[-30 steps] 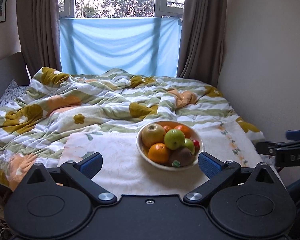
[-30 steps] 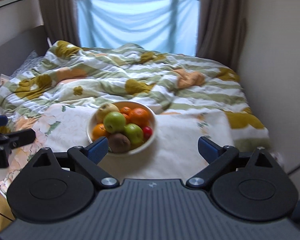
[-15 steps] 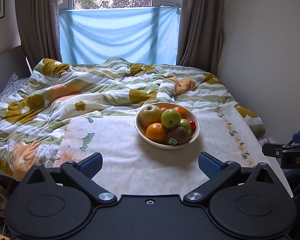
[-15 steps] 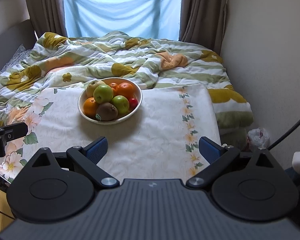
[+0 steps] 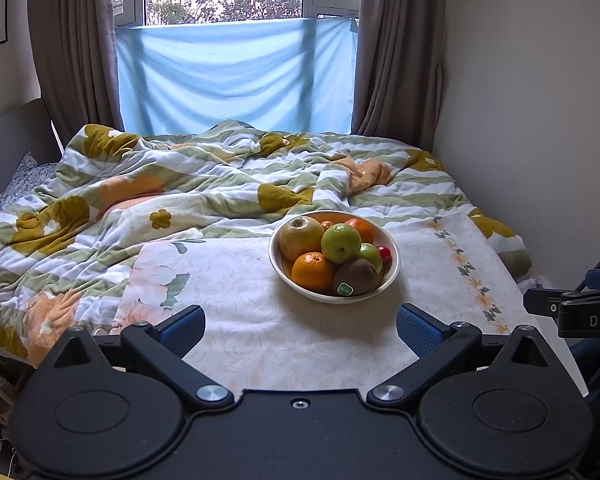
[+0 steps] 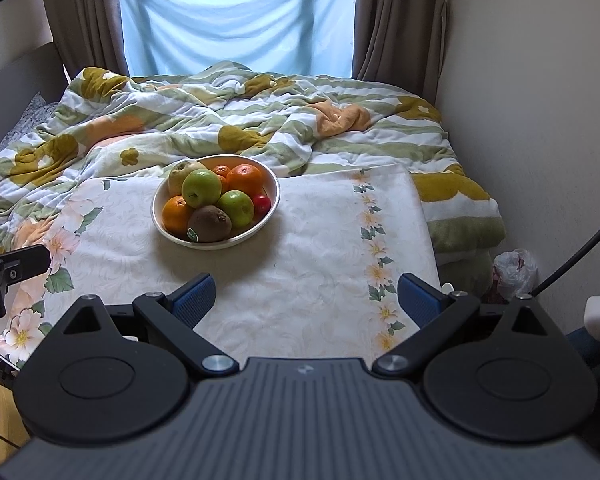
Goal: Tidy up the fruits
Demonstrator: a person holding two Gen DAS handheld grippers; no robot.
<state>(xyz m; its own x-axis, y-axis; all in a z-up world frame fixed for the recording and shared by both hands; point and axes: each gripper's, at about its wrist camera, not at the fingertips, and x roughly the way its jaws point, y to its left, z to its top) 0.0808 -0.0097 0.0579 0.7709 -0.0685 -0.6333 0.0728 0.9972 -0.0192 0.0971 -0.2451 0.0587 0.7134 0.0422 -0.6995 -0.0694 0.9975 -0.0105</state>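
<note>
A white bowl (image 5: 394,270) of fruit stands on a floral tablecloth (image 5: 240,320). It holds green apples (image 5: 341,243), oranges (image 5: 313,270), a kiwi with a sticker (image 5: 356,276), a yellow pear (image 5: 300,236) and a small red fruit (image 5: 385,254). The bowl (image 6: 274,204) also shows in the right wrist view, left of centre. My left gripper (image 5: 300,328) is open and empty, short of the bowl. My right gripper (image 6: 306,300) is open and empty, nearer than the bowl and to its right.
A rumpled flowered quilt (image 5: 180,192) covers the bed behind the cloth. A wall (image 5: 540,120) runs along the right. A plastic bag (image 6: 516,266) lies on the floor at the right. Curtains and a window stand at the back.
Both grippers have pulled back and risen; the bowl now sits farther off and more tablecloth shows. Both jaws stay open.
</note>
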